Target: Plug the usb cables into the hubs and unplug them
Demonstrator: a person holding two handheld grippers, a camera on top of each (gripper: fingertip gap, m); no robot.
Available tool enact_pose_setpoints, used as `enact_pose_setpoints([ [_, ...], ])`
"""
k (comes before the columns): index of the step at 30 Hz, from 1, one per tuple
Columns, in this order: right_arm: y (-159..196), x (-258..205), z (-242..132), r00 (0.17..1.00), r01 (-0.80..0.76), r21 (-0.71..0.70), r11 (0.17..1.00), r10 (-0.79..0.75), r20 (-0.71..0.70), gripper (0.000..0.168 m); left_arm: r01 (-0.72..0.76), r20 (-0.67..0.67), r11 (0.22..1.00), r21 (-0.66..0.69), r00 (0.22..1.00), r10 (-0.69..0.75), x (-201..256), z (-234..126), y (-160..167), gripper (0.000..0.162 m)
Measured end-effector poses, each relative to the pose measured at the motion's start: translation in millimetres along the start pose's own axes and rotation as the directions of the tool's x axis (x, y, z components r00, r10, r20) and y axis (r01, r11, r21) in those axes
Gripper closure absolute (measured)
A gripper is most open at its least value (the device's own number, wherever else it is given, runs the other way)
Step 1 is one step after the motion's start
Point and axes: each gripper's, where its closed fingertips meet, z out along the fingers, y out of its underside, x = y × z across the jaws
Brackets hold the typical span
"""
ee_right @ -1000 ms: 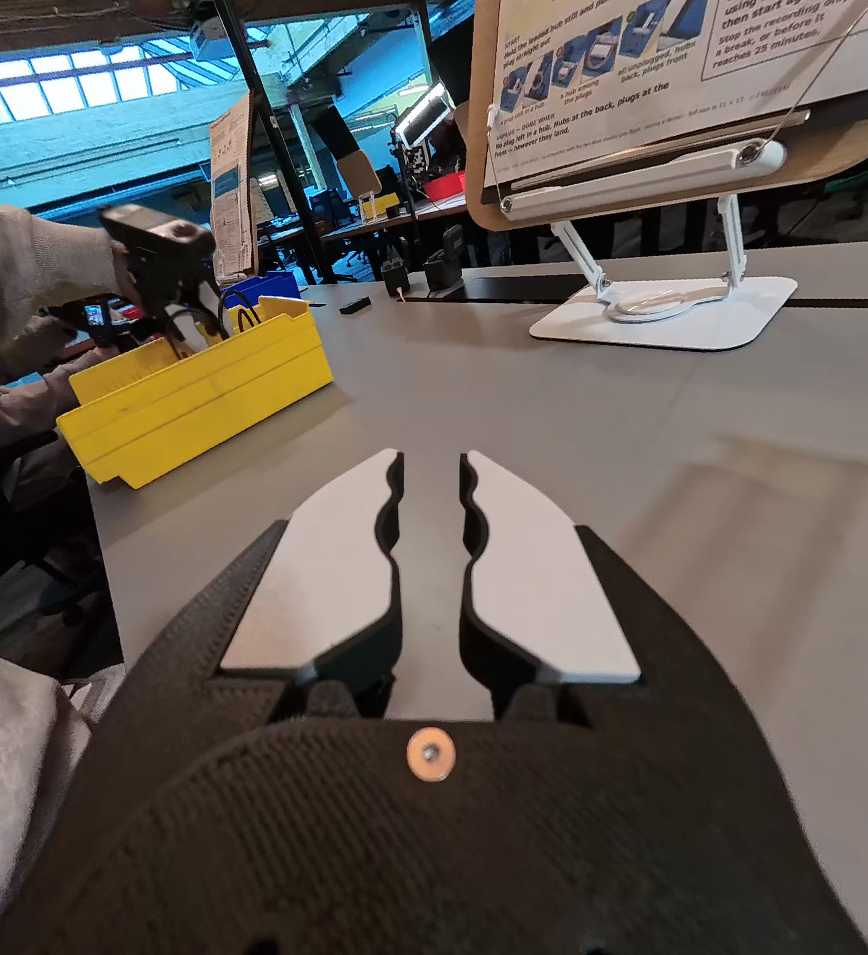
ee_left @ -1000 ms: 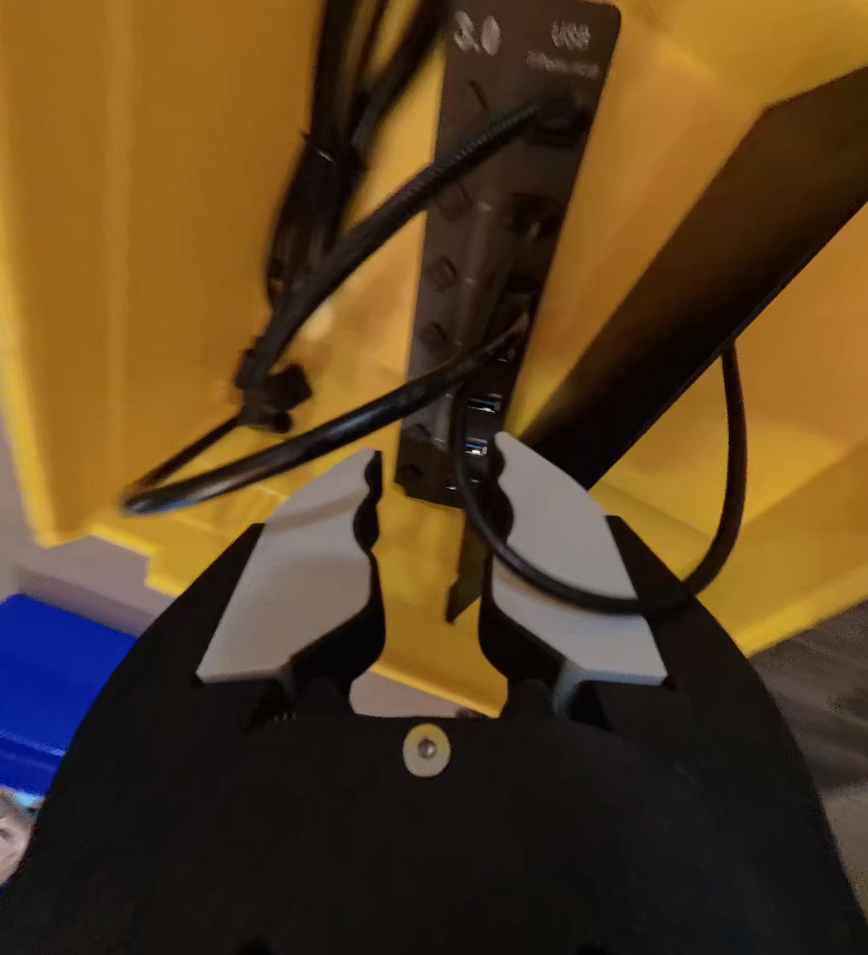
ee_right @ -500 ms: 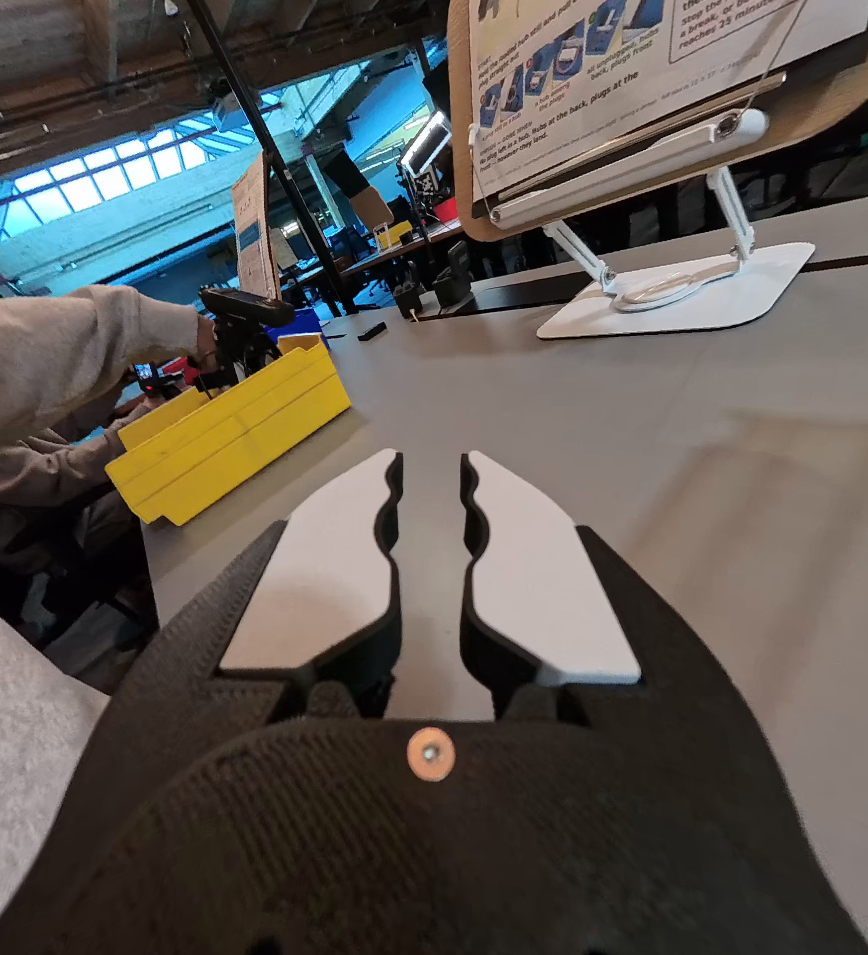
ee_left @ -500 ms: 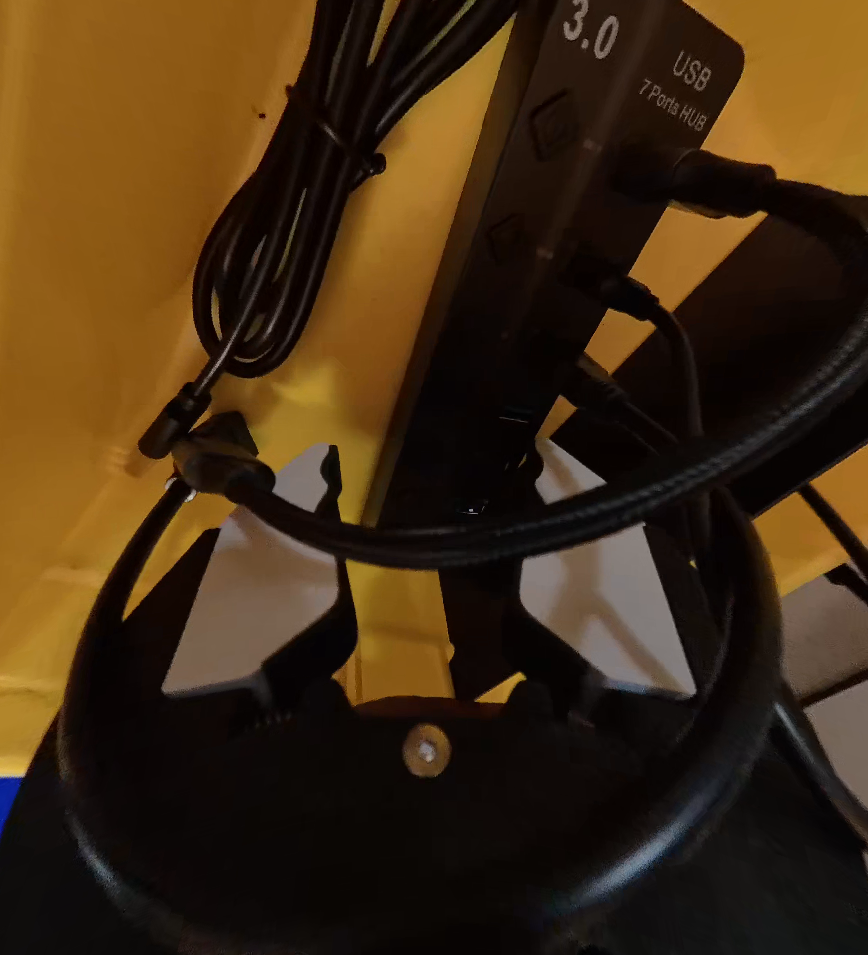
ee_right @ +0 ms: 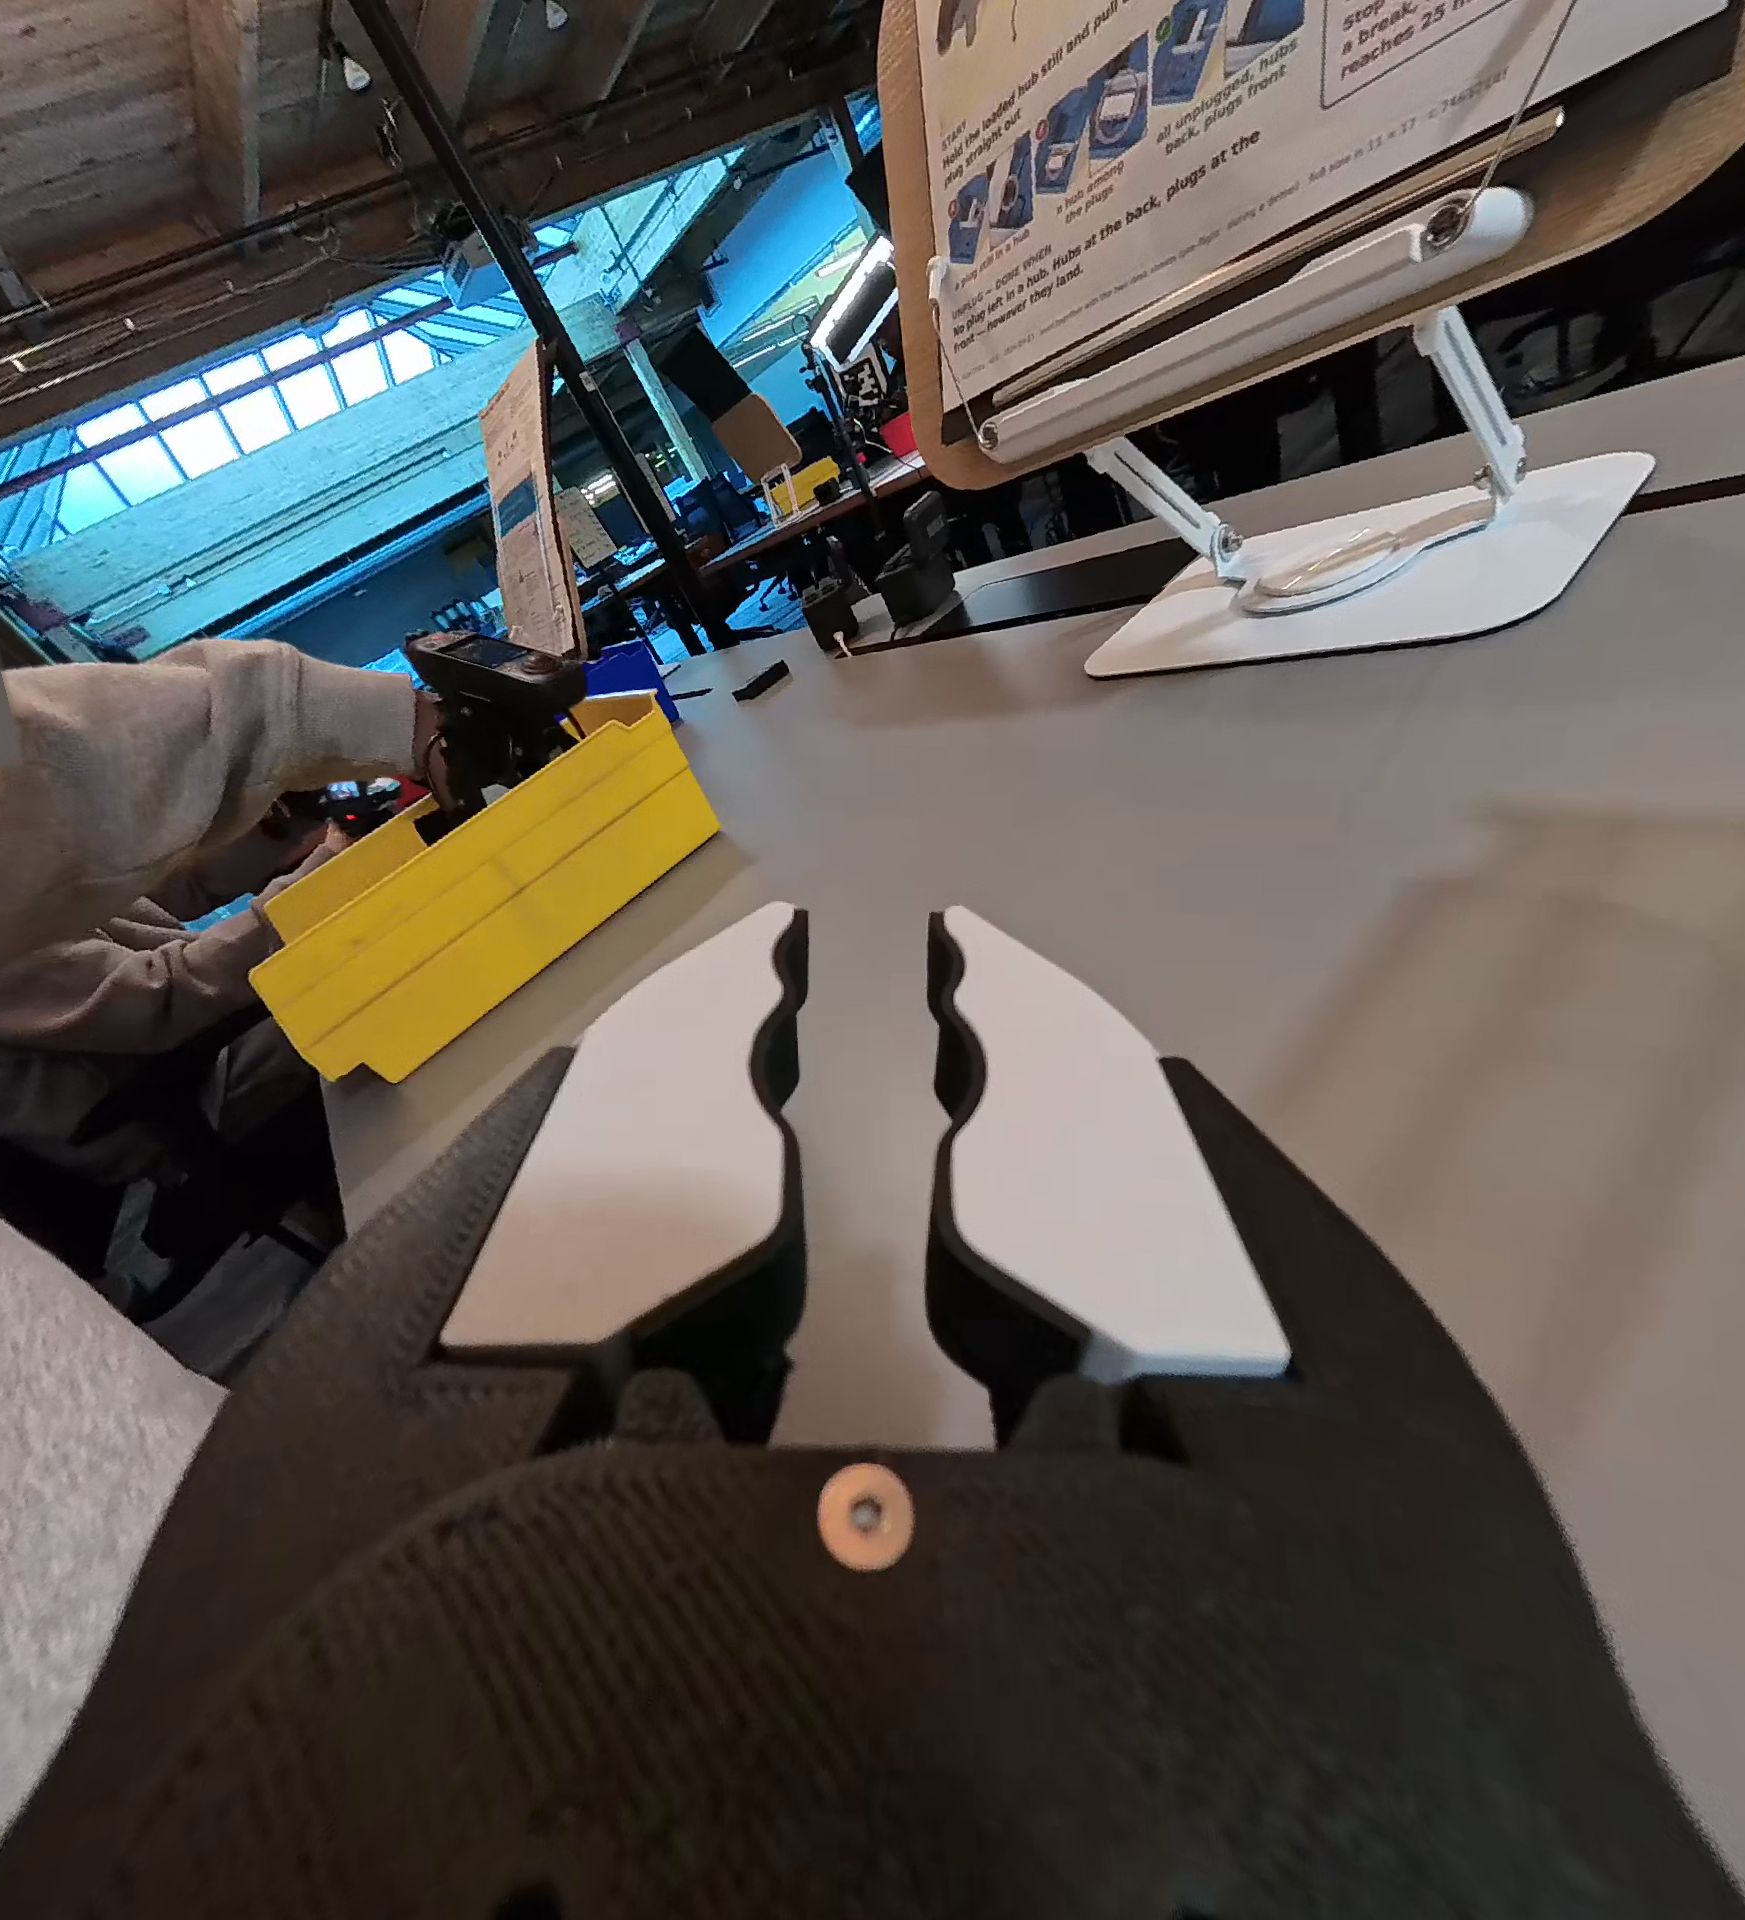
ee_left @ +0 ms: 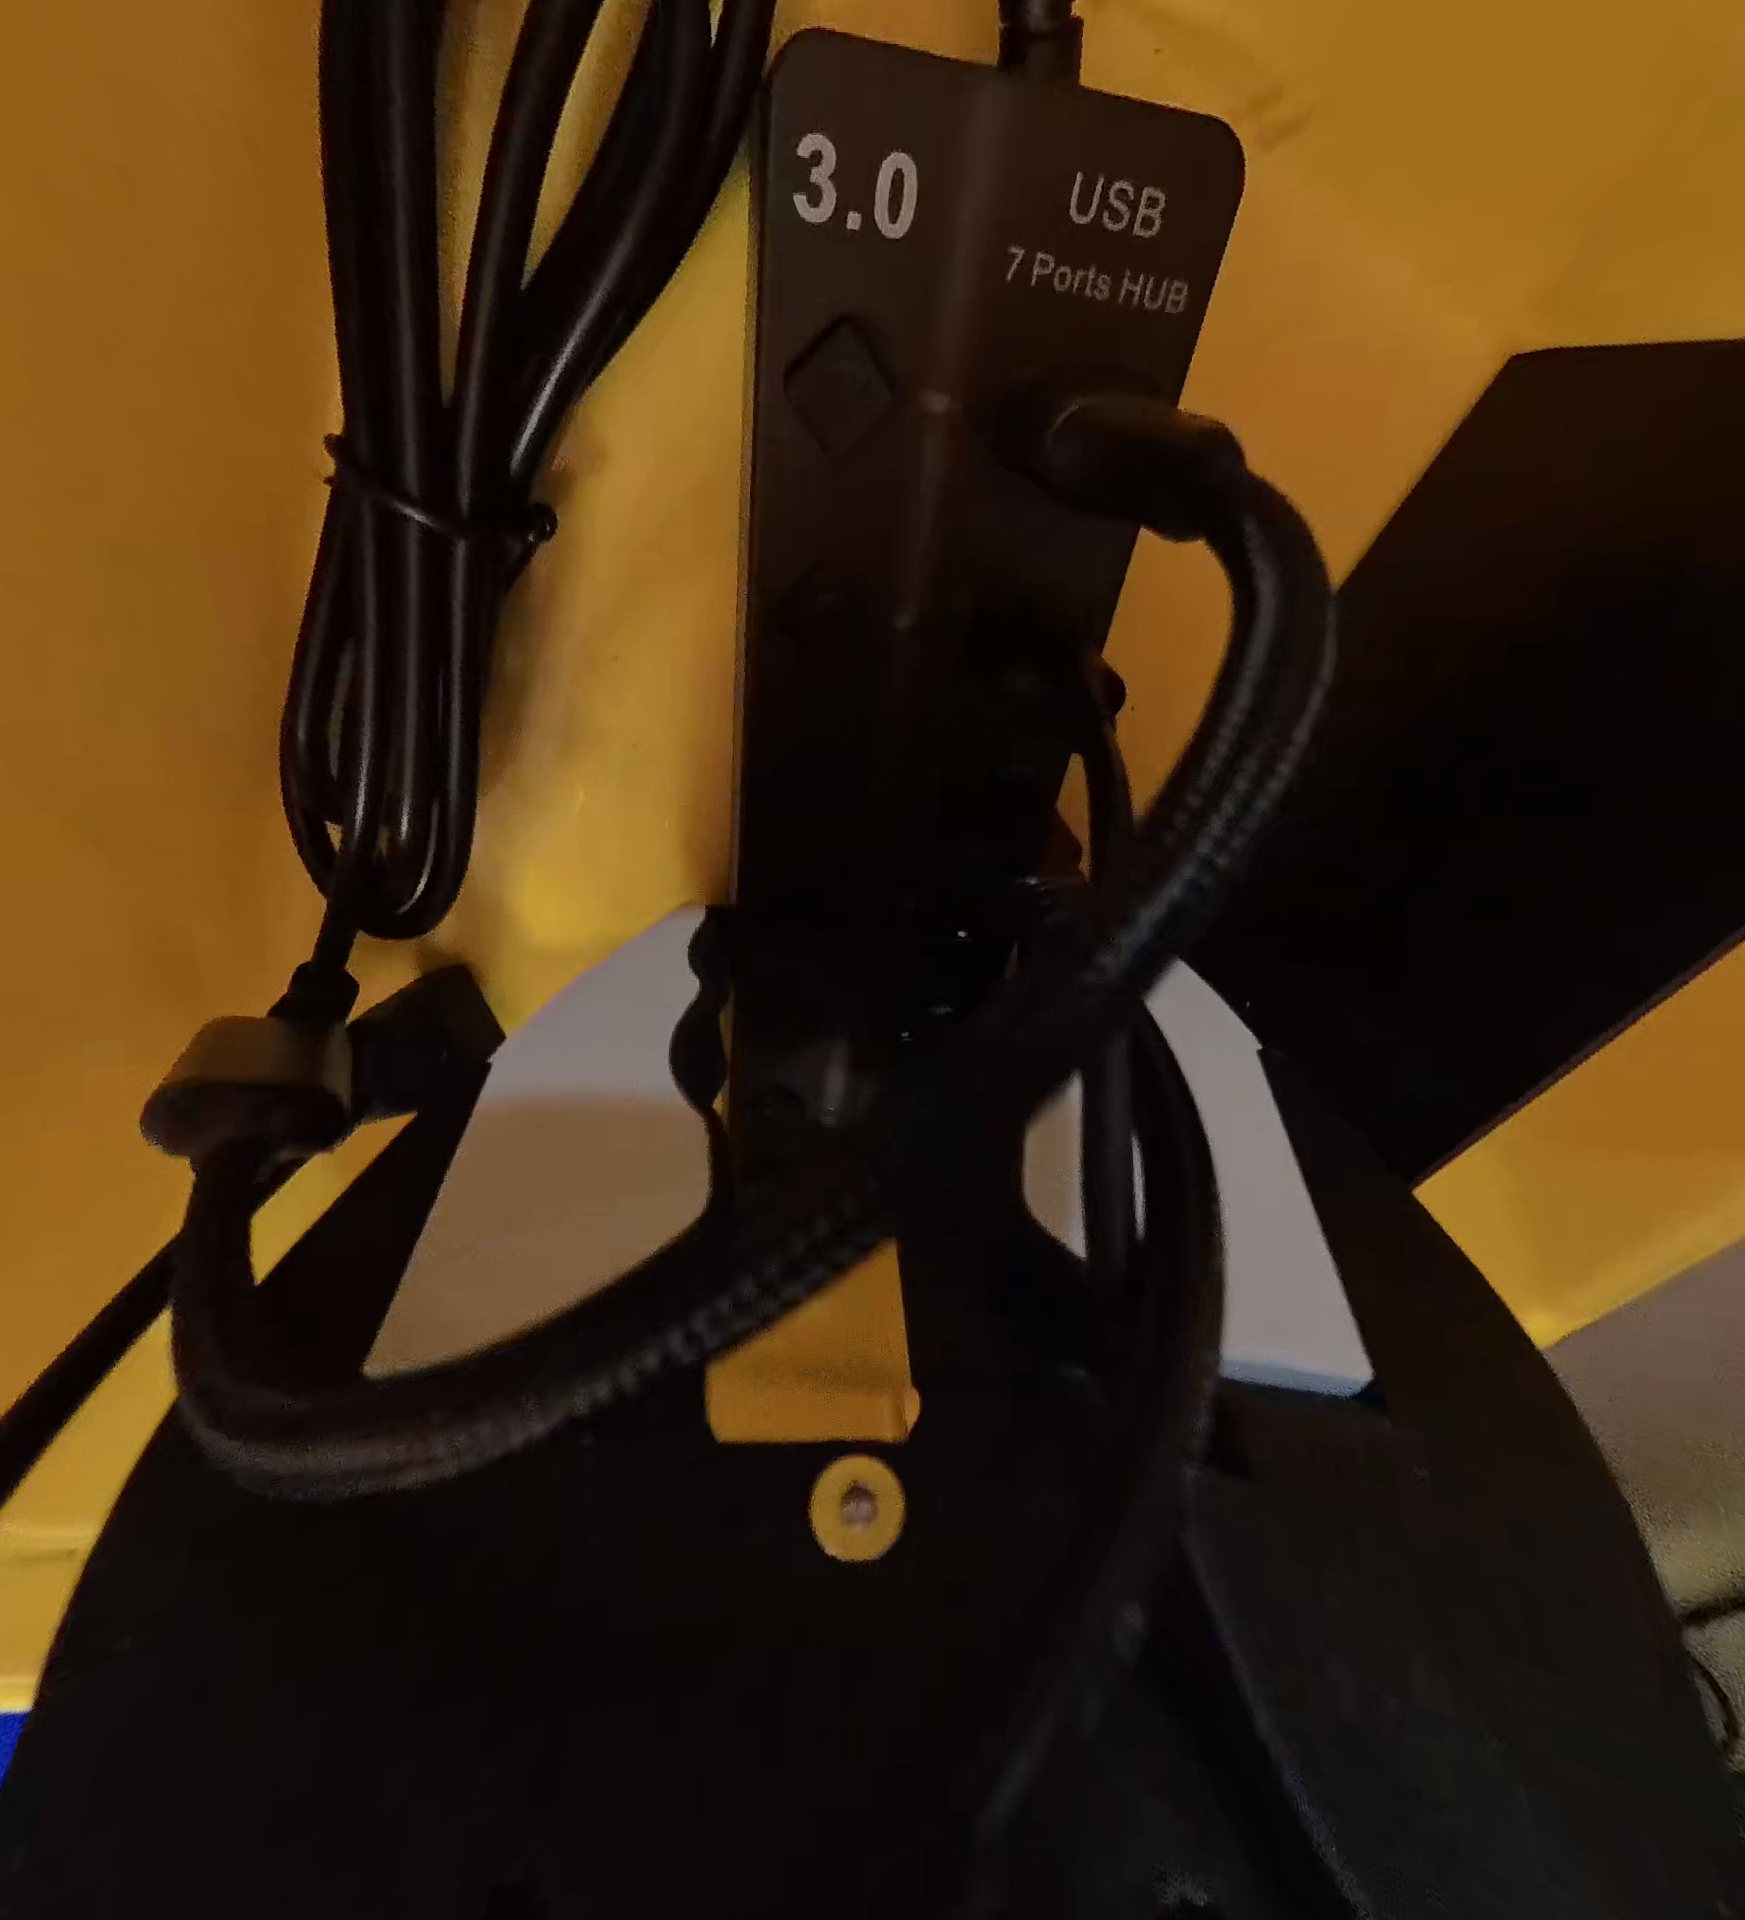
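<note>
Black hub [ee_left: 868,623] bearing white lettering, cables [ee_left: 1252,665] plugged.

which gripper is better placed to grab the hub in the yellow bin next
Left, probably. The left gripper is inside the yellow bin, its fingers either side of the hub. The right gripper is over bare table, empty.
</note>
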Motion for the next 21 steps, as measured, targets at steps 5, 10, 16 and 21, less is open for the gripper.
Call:
enact_pose_setpoints([
  [5, 0.0, -1.4, -0.5, 1.000, -0.014, 0.004, 1.000, 0.014, 0.008, 0.146, -0.006, 0.060, 1.000, 0.013, 0.998, 0.005, 0.4, -12.0, 1.3, 0.117],
  [10, -4.0, -7.7, -3.6, 1.000, -0.001, 0.020, 1.000, 0.001, 0.016, 0.146, -0.003, 0.171, 0.990, 0.143, 0.985, -0.022, 1.3, -80.1, -7.8, 0.106],
  [16, -7.1, -21.7, -6.8, 0.998, 0.018, 0.029, 0.999, -0.020, 0.051, 0.146, -0.039, 0.311, 0.982, 0.184, 0.950, -0.020, 18.9, -144.6, -4.9, 0.107],
  [21, -9.7, -34.2, -13.1, 0.996, 0.025, 0.044, 0.999, -0.029, 0.081, 0.146, -0.087, 0.421, 0.982, 0.170, 0.907, 0.007, 41.3, -172.3, -2.0, 0.107],
])
